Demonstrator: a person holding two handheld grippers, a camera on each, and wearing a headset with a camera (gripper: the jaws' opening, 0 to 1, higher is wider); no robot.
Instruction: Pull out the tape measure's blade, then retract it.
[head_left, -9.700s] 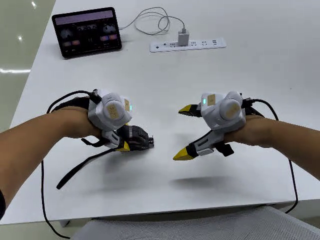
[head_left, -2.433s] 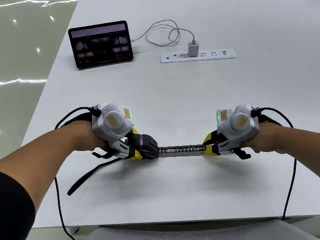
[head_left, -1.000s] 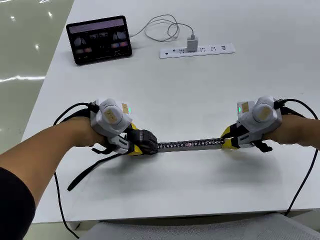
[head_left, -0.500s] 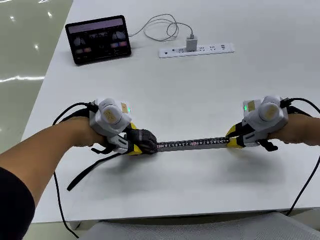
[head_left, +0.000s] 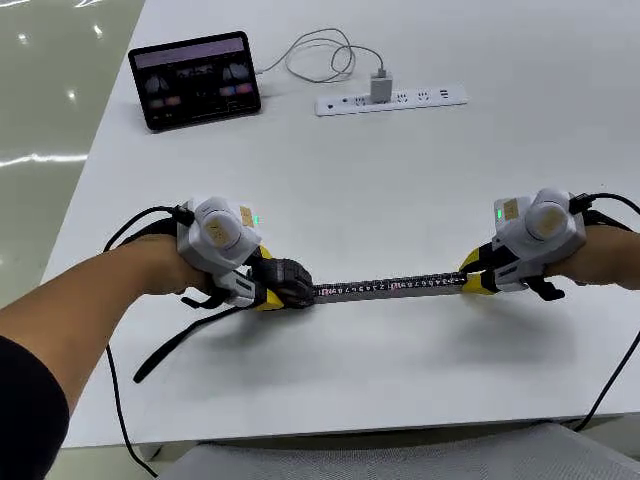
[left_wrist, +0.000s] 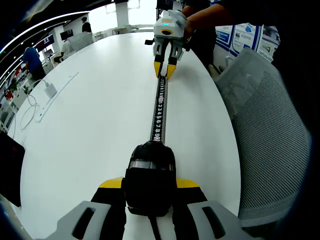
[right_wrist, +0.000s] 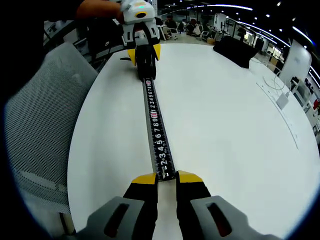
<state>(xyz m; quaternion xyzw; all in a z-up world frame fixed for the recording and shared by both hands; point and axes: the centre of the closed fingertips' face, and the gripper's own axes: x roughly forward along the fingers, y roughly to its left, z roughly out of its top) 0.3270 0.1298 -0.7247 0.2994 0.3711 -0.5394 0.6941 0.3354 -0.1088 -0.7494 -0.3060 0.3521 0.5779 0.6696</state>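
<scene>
Near the front edge of the bench (head_left: 420, 380), the left gripper (left_wrist: 149, 184) is clamped on the tape measure (left_wrist: 150, 160), and the right gripper (right_wrist: 167, 179) pinches the tip of the blade (right_wrist: 156, 125). The blade lies drawn out between them, so retraction looks left to do.

Black tape measure case (left_wrist: 150, 172), black blade (right_wrist: 156, 130) with white numerals, white table (head_left: 400, 160)

Both the left gripper (head_left: 268, 293) and the right gripper (head_left: 473, 281) have pale grey rounded housings, yellow-tipped black jaws and a small green light. Black cables (head_left: 107, 360) trail from each; a dark sleeve (head_left: 18, 420) covers the left upper arm.
</scene>
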